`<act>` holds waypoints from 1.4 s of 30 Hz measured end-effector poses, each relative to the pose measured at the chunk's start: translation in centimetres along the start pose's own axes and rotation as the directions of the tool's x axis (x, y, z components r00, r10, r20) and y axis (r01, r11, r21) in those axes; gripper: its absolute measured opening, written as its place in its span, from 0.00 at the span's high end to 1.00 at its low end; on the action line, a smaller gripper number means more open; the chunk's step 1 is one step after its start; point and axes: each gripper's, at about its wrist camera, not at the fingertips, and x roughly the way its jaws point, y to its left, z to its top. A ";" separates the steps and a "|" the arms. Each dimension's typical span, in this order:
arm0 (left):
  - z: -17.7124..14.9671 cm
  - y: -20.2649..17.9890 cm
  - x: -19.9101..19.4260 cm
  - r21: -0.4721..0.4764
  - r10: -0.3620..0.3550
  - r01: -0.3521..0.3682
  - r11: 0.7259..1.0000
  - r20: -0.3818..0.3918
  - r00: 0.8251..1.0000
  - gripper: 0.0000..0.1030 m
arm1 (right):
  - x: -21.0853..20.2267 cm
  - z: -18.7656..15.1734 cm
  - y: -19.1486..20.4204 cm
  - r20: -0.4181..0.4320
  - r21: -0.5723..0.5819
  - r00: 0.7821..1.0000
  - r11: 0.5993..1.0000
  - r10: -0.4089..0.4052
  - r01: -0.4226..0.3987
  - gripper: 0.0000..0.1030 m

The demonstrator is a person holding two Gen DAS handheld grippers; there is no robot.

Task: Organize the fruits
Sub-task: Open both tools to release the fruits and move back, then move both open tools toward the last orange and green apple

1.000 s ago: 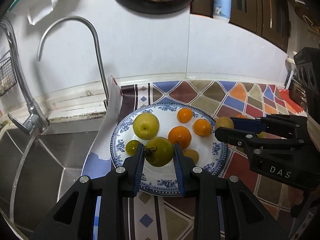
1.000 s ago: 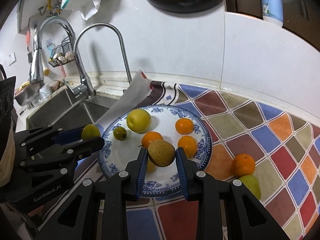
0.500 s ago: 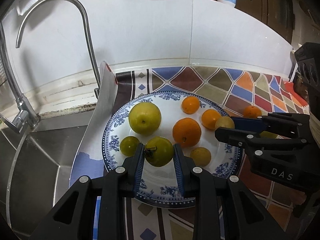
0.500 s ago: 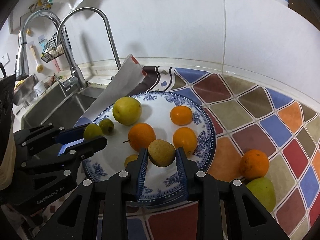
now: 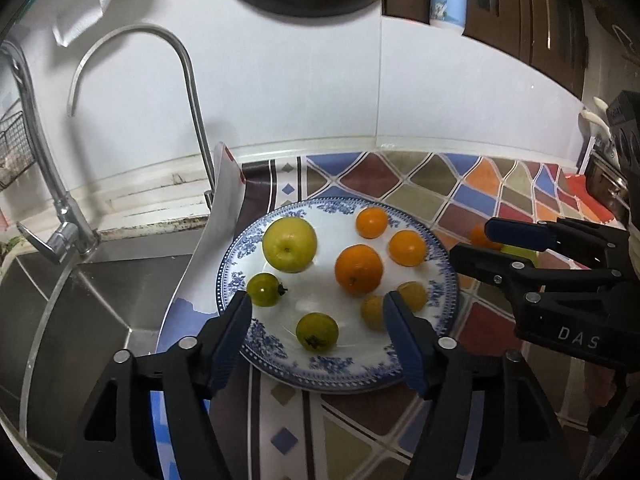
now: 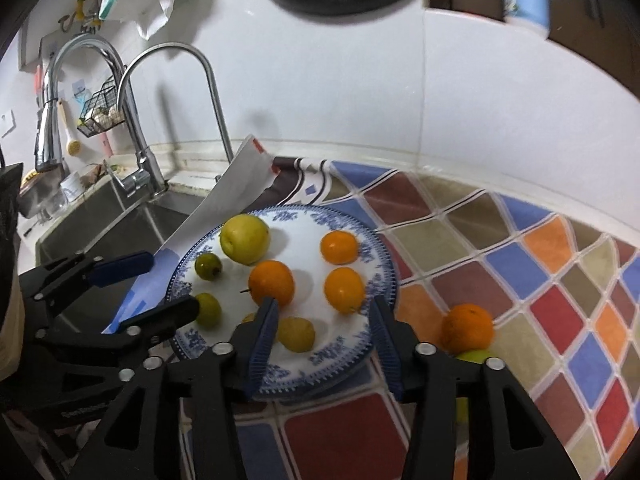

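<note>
Both pairs of fingers are spreading apart over the blue-and-white plate (image 5: 332,368), and neither presses on anything. On the left gripper (image 5: 318,320), the fingers (image 5: 234,332) flank a small green fruit (image 5: 317,331) that lies free on the plate's near part, clear of both pads. On the right gripper (image 6: 324,330), the fingers (image 6: 262,340) stand on either side of a small yellow-brown fruit (image 6: 296,334), which also rests on the plate; its left side is just beside the left pad, and whether they touch I cannot tell.

Taking the plate as landmark, left to right: the steel sink (image 5: 92,304) and its curved tap (image 5: 188,80) lie to the plate's left, with a white sheet (image 5: 224,216) leaning at its left rim. On the plate sit another small green fruit (image 5: 263,289) at the left, a large yellow-green apple (image 5: 289,244) behind it, a large orange (image 5: 359,269) at the centre, and two smaller oranges (image 5: 372,222) toward the far right rim. A further small yellow fruit (image 5: 372,312) lies near the right finger in the left wrist view. Right of the plate, on the coloured tabletop (image 6: 520,264), an orange (image 6: 467,327) rests touching a green fruit (image 6: 474,356) just in front of it.
</note>
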 end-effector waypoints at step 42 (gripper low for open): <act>-1.2 -10.3 -4.5 0.003 0.059 -0.059 0.998 0.044 0.997 0.09 | -8.0 -4.7 -7.3 0.015 -0.028 0.997 0.996 -0.079 0.079 0.39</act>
